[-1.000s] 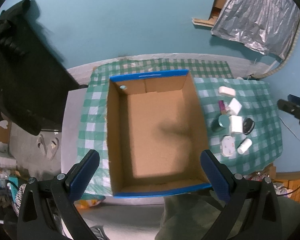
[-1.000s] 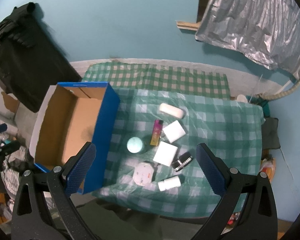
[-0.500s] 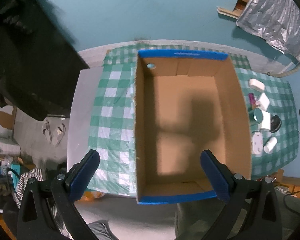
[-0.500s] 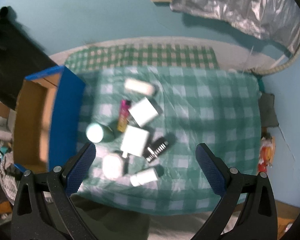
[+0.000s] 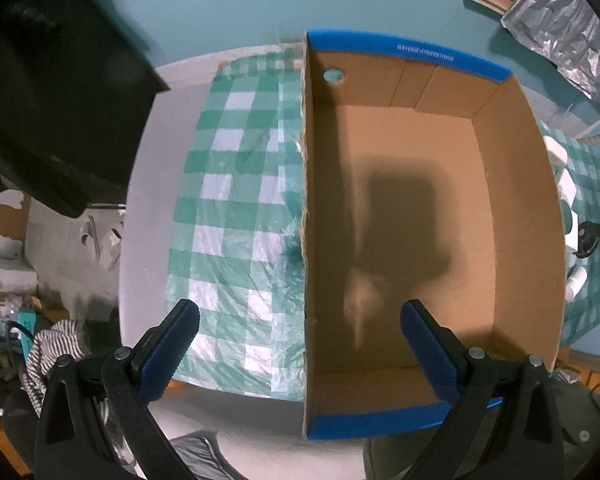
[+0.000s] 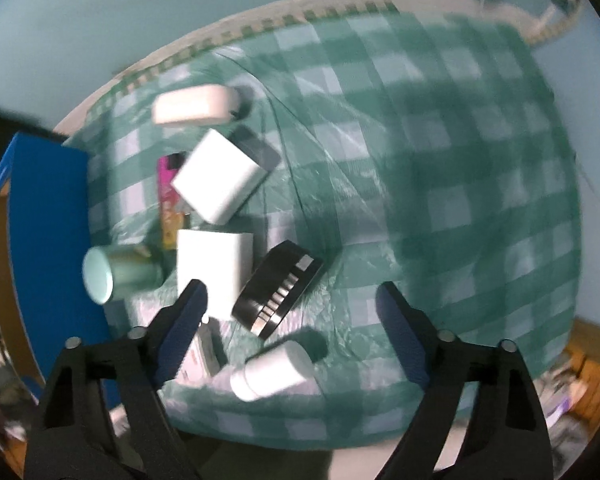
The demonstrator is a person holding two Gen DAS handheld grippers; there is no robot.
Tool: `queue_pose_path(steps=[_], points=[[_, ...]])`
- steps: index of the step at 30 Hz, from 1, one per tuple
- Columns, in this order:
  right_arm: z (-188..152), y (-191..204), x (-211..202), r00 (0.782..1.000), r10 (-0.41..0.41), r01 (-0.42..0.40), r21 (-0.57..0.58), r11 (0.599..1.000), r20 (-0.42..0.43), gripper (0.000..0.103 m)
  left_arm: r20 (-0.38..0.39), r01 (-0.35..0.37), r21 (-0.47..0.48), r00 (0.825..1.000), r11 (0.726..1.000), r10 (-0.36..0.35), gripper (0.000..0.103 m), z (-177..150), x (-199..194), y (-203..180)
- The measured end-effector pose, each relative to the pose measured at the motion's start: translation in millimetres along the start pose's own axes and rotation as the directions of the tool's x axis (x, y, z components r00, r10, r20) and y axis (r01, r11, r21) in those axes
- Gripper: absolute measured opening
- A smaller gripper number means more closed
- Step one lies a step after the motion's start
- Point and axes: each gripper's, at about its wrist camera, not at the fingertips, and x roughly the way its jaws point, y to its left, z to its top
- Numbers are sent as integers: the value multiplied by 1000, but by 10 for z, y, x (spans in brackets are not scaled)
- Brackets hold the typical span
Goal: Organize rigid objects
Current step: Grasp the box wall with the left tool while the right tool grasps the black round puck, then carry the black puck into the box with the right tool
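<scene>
Reaching for the first pick: right hand-held gripper [image 6: 290, 308] had just been narrowing its jaws, still apart w/ nothing clamped. Black ribbed object [image 6: 278, 288] lay between its fingers, white bottle [image 6: 274, 370] just below, white block [image 6: 214, 270] at the left finger. Left hand-held gripper [image 5: 300, 330] hung apart, empty, straddling the left wall of the bare cardboard box [image 5: 520, 200]. Next, probably: centre on one item, close squarely, avoid neighbours.

The box [image 6: 48, 240] sits at the left on the tablecloth [image 6: 440, 160]; the jar [image 6: 108, 274], cartons and bottle [image 6: 274, 372] cluster just right of it.
</scene>
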Motion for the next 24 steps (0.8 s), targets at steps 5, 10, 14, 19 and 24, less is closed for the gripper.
queue_pose_path(steps=[5, 10, 14, 19, 24], points=[[35, -105, 176, 999, 34, -31, 72, 997, -39, 69, -35, 11, -4, 999, 1000, -11, 91, -29, 170, -13], [50, -97, 191, 998, 43, -40, 56, 998, -52, 47, -56, 13, 6, 998, 1000, -13, 80, -69, 266, -50], [85, -77, 218, 998, 29, -28, 15, 999, -58, 35, -68, 2, 26, 998, 1000, 0, 68, -98, 320, -87], [97, 46, 313, 998, -2, -1, -50, 999, -59, 30, -96, 19, 0, 995, 1000, -19, 52, -123, 391, -43], [107, 192, 332, 998, -60, 55, -135, 989, -33, 28, -125, 56, -30, 990, 998, -59, 32, -170, 455, 22]])
